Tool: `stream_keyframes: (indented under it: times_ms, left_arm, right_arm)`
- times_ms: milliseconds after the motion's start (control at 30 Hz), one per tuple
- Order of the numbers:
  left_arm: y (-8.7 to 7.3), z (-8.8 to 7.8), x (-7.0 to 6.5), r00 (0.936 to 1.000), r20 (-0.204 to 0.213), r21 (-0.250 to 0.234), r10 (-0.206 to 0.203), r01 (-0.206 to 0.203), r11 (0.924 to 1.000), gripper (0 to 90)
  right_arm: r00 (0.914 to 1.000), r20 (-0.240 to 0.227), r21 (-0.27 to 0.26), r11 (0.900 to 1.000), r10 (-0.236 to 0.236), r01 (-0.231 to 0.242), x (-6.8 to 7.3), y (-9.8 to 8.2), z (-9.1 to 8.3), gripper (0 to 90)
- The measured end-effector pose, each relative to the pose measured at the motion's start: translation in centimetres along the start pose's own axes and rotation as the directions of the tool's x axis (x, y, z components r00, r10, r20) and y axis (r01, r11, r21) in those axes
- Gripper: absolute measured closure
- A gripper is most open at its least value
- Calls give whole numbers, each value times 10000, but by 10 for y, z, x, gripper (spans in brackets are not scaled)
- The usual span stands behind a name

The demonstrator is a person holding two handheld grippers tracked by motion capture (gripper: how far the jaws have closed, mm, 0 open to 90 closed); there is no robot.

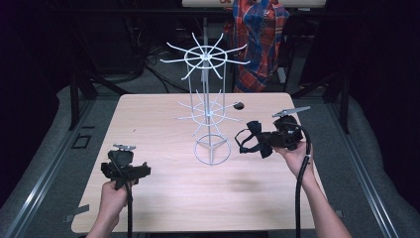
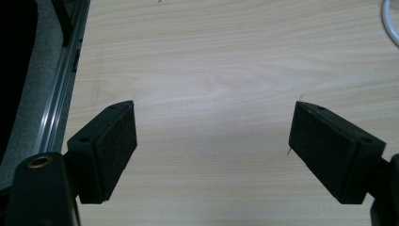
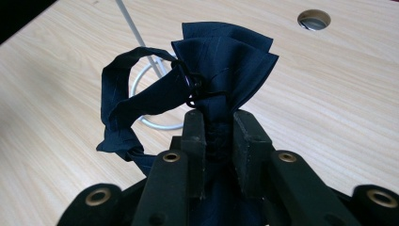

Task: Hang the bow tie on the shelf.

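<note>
Two grippers on show, and the right gripper (image 1: 265,140) has the prize: a dark bow tie (image 1: 253,135), its fingers (image 3: 195,136) clamped tight on the tie's pinched middle. It hangs in the air above the worktop (image 1: 163,198), at about three o'clock from the white wire rack (image 1: 210,106), near it but apart from it. The tie's strap (image 3: 123,108) loops out loose to one side.

Over at seven o'clock from the rack, the left gripper (image 1: 141,171) hovers low over bare wood, fingers (image 2: 110,146) wide apart, nothing between them.

So where are we? The pick-up looks done: tie off the worktop, firmly held. What seems left is the hanging, getting that strap over one of the rack's arms, none of which carries anything yet. By my reading, less than halfway.

Now the views. The high view gives the whole rack, both tiers of spokes and the ring base, and how far each gripper stands from it. The right gripper view gives what that one cannot: the grip itself, the tie's folds fanned above the fingers, the strap's clasp, plus a round hole (image 3: 314,19) in the worktop beyond. The left gripper view settles the open fingers, with a sliver of the rack's base (image 2: 391,23) at the top right edge.
</note>
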State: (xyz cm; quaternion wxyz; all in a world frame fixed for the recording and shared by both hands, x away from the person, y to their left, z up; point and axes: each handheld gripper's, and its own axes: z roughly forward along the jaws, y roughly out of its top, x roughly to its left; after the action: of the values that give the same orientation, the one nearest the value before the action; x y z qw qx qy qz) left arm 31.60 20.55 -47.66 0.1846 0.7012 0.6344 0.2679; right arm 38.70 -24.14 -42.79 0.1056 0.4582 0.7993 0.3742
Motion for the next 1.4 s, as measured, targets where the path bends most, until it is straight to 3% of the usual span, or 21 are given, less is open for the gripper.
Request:
stream_keyframes:
  times_ms: [267, 933, 1400]
  left_arm:
    - [0, -1, 1, 10000, -38, -32, -7, 7, 10000, 160]
    - [0, -1, -1, 10000, -18, 21, 51, -51, 10000, 160]
    - [0, 0, -1, 10000, -9, 20, 72, -72, 10000, 160]
  right_arm:
    - [9997, -229, -462, 9989, -39, 28, 1, 4, -13, 763]
    - [9994, -335, -954, 9954, -95, 63, 0, 14, -30, 763]
    - [9985, -539, -1154, 9933, -30, -33, 2, 25, -24, 762]
